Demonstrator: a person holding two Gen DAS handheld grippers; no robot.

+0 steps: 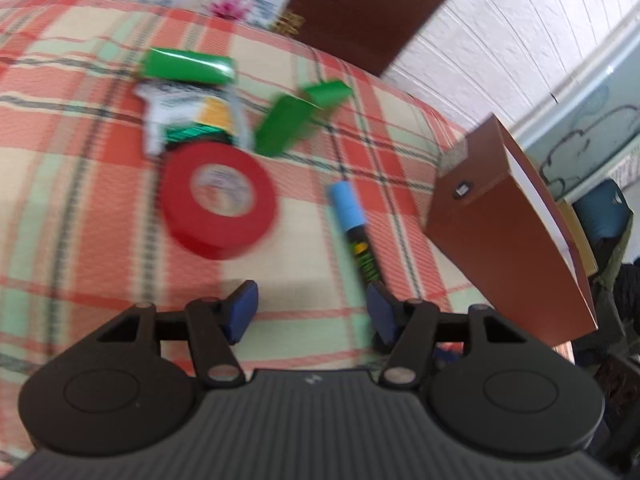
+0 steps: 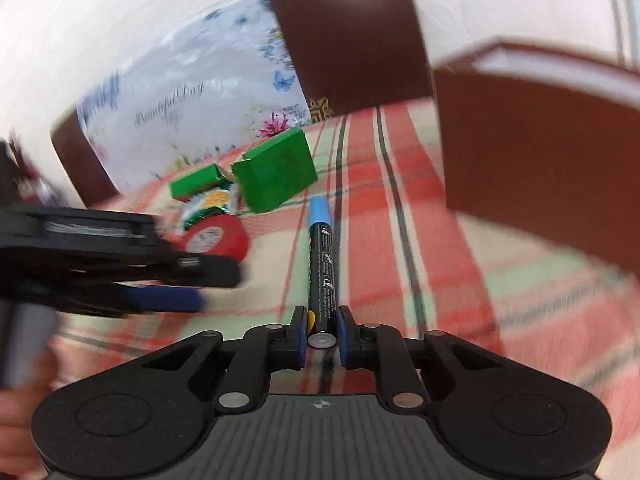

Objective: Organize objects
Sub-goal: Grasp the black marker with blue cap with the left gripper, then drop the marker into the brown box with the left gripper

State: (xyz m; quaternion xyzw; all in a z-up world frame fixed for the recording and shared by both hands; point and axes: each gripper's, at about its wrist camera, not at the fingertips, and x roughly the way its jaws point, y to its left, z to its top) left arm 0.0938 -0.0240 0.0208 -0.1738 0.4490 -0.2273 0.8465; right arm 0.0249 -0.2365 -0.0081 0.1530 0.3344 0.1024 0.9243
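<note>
A black marker with a light blue cap (image 2: 320,248) points away from me over the plaid cloth, and my right gripper (image 2: 322,320) is shut on its rear end. In the left wrist view the marker (image 1: 352,224) runs down to the right fingertip (image 1: 380,308) of my left gripper (image 1: 312,308), which is open with only cloth between its pads. A red tape roll (image 1: 218,206) lies just ahead of it. Beyond are two green boxes (image 1: 188,65) (image 1: 288,124) and a white and green packet (image 1: 188,112). From the right wrist, the left gripper (image 2: 160,272) shows at the left, near the tape roll (image 2: 216,238).
An open brown box (image 1: 508,232) stands at the right, large in the right wrist view (image 2: 540,152). A dark brown board (image 1: 372,8) and a floral sheet (image 2: 192,100) rise behind the cloth (image 1: 80,200). A white wall is farther back.
</note>
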